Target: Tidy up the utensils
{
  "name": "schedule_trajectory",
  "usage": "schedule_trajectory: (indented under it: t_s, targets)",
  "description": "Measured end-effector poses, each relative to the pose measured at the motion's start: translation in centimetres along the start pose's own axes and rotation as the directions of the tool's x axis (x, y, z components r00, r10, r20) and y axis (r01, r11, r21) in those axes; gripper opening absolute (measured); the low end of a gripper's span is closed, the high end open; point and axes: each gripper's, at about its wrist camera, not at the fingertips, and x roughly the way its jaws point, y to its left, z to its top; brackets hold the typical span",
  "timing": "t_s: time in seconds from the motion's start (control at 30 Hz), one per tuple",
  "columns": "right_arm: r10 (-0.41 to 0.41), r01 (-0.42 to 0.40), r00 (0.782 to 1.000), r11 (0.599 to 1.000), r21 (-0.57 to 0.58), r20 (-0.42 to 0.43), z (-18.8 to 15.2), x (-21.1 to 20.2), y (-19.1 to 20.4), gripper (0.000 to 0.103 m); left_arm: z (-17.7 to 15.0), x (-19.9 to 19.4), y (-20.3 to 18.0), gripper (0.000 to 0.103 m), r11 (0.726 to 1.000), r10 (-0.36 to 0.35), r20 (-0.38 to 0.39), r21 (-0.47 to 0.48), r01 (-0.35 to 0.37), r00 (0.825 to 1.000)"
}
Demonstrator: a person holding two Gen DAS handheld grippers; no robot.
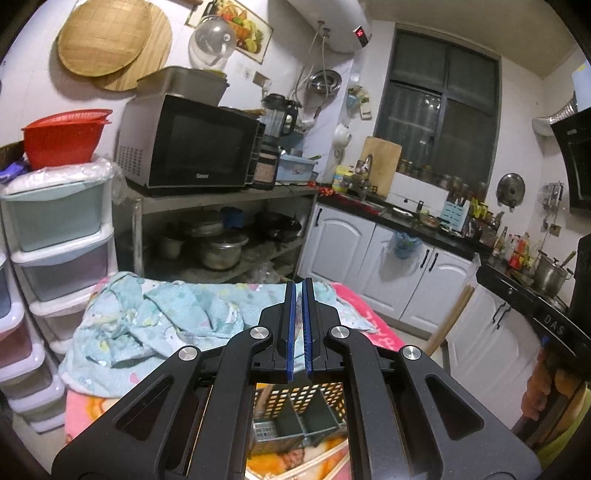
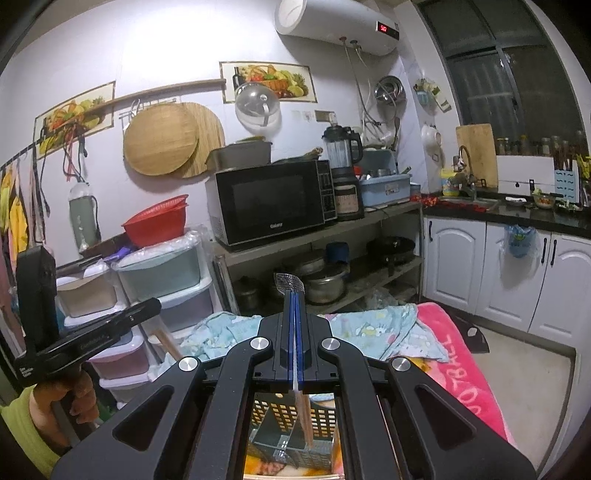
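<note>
Above the slotted caddy (image 2: 291,424), the right gripper (image 2: 294,295) pinches a skimmer (image 2: 289,283); the left gripper (image 1: 300,284) is closed, contents unclear. The skimmer could slip from that thin hold.

A lived-in home kitchen. Ahead of the right claw (image 2: 294,295) a microwave (image 2: 271,201) and blender (image 2: 341,171) sit on a metal shelf with pots (image 2: 325,286) beneath. Further right, white cabinets (image 2: 509,266) carry a dark counter (image 2: 498,212) with a sink tap (image 2: 466,168), and an electric water heater (image 2: 332,27) hangs high above
</note>
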Motion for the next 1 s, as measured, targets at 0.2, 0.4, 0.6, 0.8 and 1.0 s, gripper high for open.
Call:
schedule_trajectory:
  t_s: [0.2, 0.4, 0.6, 0.8, 1.0]
  targets:
    - [-0.004, 0.005, 0.999, 1.000, 0.022, -0.048, -1.0, 2.3, -0.2, 0.001, -0.5, 1.0, 0.8, 0.002, 1.000, 0.006, -0.024, -0.007, -0.006, 1.000]
    - [-0.004, 0.008, 0.995, 0.999, 0.040, -0.099, -2.5, 3.9, -0.5, 0.001, -1.6, 2.3, 1.1, 0.002, 1.000, -0.001, -0.064, -0.017, 0.000, 0.998]
    - [-0.015, 0.025, 0.988, 0.998, 0.063, -0.152, -4.0, 5.2, -0.7, 0.002, -2.8, 3.1, 1.4, 0.002, 0.999, -0.006, -0.097, -0.035, 0.003, 0.995]
    - [-0.059, 0.074, 0.981, 0.994, 0.075, -0.183, -5.4, 5.4, -1.3, 0.039, -3.6, 2.8, 1.5, 0.014, 0.999, 0.000, -0.110, -0.038, -0.004, 0.994]
    - [-0.103, 0.117, 0.979, 0.990, 0.074, -0.174, -6.4, 3.8, -2.1, 0.049, -4.2, 1.6, 1.5, 0.052, 0.999, 0.020, -0.097, -0.032, -0.023, 0.995]
